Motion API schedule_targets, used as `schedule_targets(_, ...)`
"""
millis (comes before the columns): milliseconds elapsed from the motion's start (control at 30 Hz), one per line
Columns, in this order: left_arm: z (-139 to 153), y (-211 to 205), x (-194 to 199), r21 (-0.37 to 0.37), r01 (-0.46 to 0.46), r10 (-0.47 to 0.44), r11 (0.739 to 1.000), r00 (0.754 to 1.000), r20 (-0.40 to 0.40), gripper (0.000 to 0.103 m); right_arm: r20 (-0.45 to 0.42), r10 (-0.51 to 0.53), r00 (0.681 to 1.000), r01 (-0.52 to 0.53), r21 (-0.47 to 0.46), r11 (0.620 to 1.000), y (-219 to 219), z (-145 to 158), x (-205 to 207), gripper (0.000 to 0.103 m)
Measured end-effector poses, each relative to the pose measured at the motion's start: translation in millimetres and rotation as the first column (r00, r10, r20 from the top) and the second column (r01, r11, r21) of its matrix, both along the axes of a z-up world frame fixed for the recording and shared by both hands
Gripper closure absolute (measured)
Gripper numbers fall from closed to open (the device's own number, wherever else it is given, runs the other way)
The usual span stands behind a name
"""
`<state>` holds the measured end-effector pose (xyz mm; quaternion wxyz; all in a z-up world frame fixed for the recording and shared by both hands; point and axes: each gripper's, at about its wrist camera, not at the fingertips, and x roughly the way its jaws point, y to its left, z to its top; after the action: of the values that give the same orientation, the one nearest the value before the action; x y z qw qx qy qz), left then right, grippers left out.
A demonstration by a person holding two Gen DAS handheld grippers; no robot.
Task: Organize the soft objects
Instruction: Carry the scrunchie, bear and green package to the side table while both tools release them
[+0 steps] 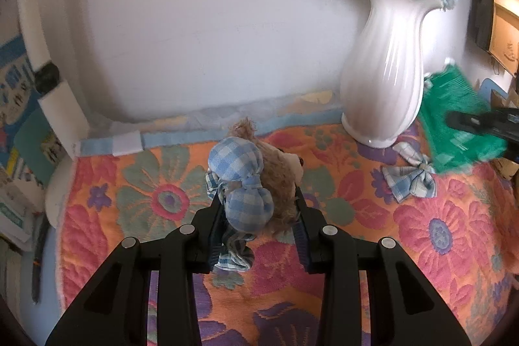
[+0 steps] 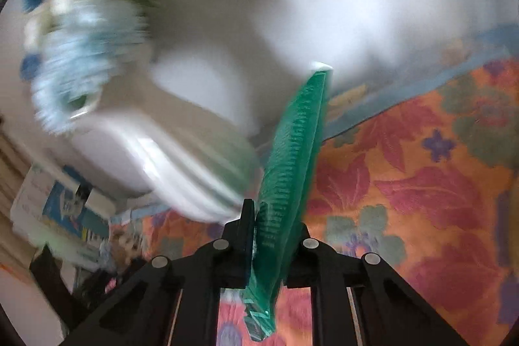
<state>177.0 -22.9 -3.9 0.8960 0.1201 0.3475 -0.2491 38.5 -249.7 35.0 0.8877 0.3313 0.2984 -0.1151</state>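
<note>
My left gripper (image 1: 258,200) is shut on a small plush toy (image 1: 256,180) with tan fur and blue checked fabric ears, held upright over the floral cloth. My right gripper (image 2: 274,222) is shut on a green ribbed pouch (image 2: 292,158), held edge-on and tilted; the view is motion-blurred. The same green pouch (image 1: 457,125) and the right gripper (image 1: 467,122) show at the right edge of the left wrist view. A blue checked fabric bow (image 1: 410,179) lies on the cloth near the vase.
A tall white vase (image 1: 384,70) with blue and green flowers stands at the back right on the floral tablecloth (image 1: 129,216); it also shows blurred in the right wrist view (image 2: 155,151). A white wall runs behind. Books and papers (image 1: 19,119) sit off the left edge.
</note>
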Motion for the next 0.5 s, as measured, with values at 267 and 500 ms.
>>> schedule_targets(267, 42.3, -8.1, -88.0, -0.015, 0.109, -0.109, 0.994, 0.994, 0.008, 0.070, 0.008, 0.117, 0.993, -0.117, 0.018, 0.993, 34.3, 26.1, -94.4, 0.095)
schedule_targets(500, 36.6, -9.7, -164.4, -0.076, 0.126, -0.132, 0.989, 0.988, -0.079, 0.070, -0.044, 0.254, 0.966, -0.243, 0.172, 0.955, 54.4, 9.0, -167.4, 0.094)
